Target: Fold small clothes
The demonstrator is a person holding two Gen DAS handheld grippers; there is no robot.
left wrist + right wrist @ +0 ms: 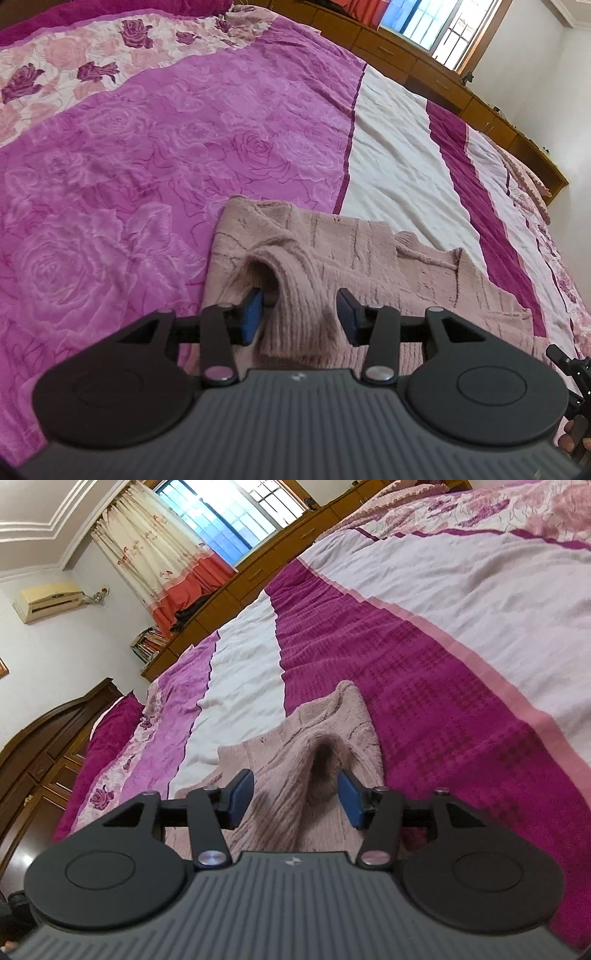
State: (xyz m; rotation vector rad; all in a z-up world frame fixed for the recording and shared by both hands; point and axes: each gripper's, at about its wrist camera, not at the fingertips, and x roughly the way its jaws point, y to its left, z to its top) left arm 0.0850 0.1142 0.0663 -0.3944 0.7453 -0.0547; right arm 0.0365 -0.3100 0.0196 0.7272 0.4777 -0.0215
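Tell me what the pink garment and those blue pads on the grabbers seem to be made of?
The pink sweater looks like fuzzy knitted yarn, wool or acrylic: ribbed stitches and a soft nap show. The blue pads look like matte rubber or foam, smooth and dull; which one I cannot tell.

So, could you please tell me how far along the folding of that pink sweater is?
Done: the pink knit sweater lies partly folded on the bedspread. In hand: nothing is gripped; a raised ridge of knit stands between the left gripper and likewise the right gripper, both open. Left: flattening those ridges and any final fold.
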